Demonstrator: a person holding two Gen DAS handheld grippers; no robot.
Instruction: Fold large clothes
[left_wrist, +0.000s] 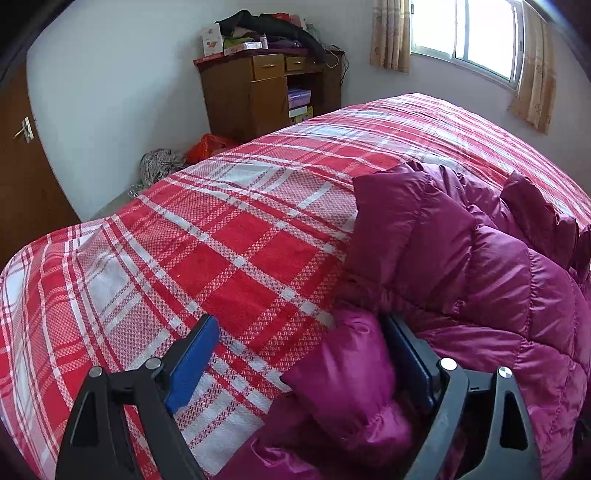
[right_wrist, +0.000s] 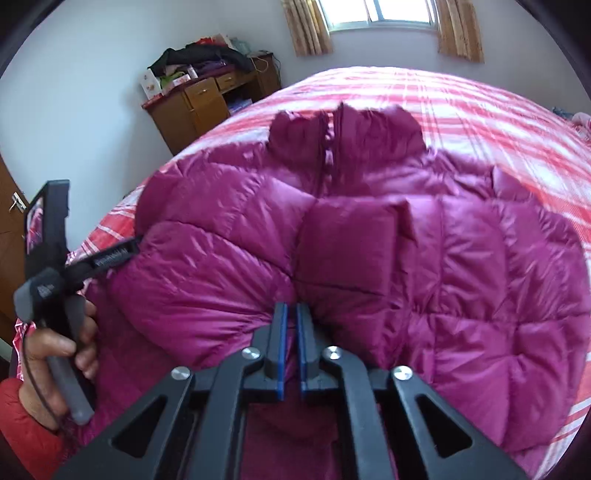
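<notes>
Only the right wrist view shows the whole magenta quilted down jacket (right_wrist: 369, 251) spread front-up on the bed, collar toward the window, and the person's left hand (right_wrist: 55, 354) gripping the handle of the left gripper at the jacket's left edge. The left wrist view shows just that edge of the jacket (left_wrist: 461, 280).

The left gripper (left_wrist: 299, 354) has its blue-padded fingers (left_wrist: 192, 365) wide apart, with a puffy fold of the jacket bulging between them and pressing against the right-hand finger; the other finger stands over bare bedspread. The right gripper (right_wrist: 290, 328) has its fingers nearly together, a narrow slit between the pads, nipping the jacket's near hem.

The jacket is glossy, stitched into plump rectangular panels. Beneath it lies a red-and-white plaid woven bedspread (left_wrist: 221, 236). Farther off stand a brown wooden desk (left_wrist: 258, 88) heaped with dark clothes and boxes, and a bright window with beige patterned curtains (left_wrist: 465, 33).
</notes>
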